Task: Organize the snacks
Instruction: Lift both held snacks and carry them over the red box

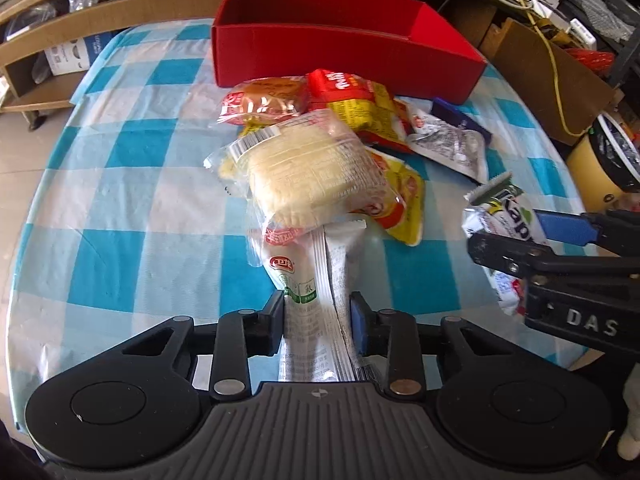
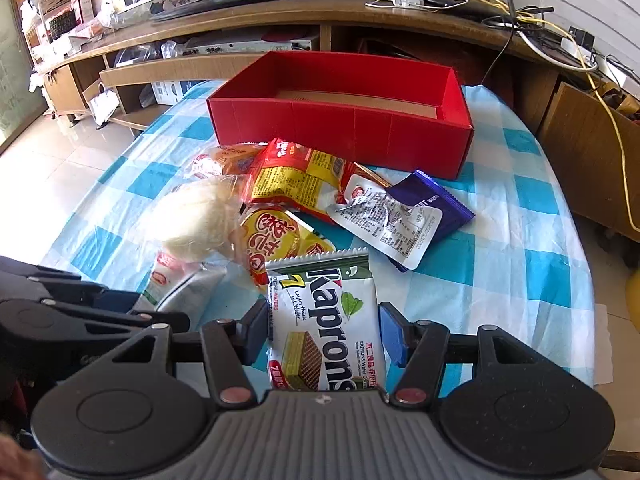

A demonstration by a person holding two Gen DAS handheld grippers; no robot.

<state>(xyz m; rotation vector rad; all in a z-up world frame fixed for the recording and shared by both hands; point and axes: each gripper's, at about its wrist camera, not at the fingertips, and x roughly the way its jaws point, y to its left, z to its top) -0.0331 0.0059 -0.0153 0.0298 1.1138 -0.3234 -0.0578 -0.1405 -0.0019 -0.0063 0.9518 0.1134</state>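
Snacks (image 2: 296,184) lie in a loose heap on the counter (image 2: 500,264), just in front of a red box (image 2: 340,120) that stands open at the far side of the blue-and-white checked cloth. The box looks bare inside, with only its brown floor showing.

The left gripper (image 1: 318,312) is clamped on a white packet (image 1: 320,280) with a green-and-red logo, its pads pressed against both long edges. A clear bag of pale biscuits (image 1: 312,176) rests on the far end of that packet. Behind it sit a wrapped bun (image 1: 264,100) and a red-and-yellow bag (image 1: 356,104), with a yellow wrapper (image 1: 404,196) poking out underneath.

The right gripper (image 2: 324,330) holds a Kaprons wafer pack (image 2: 324,320) between its fingers, the jaws set fairly wide, closed on the pack's sides. From the left camera that pack appears lifted off the cloth at the right edge of the heap.

Farther right lie a silver pouch (image 2: 396,224) with printed text and, partly under it, a purple wrapper (image 2: 432,196). Beyond the counter run low wooden shelves (image 2: 200,68), with a tangle of cables (image 2: 520,20) on the top.
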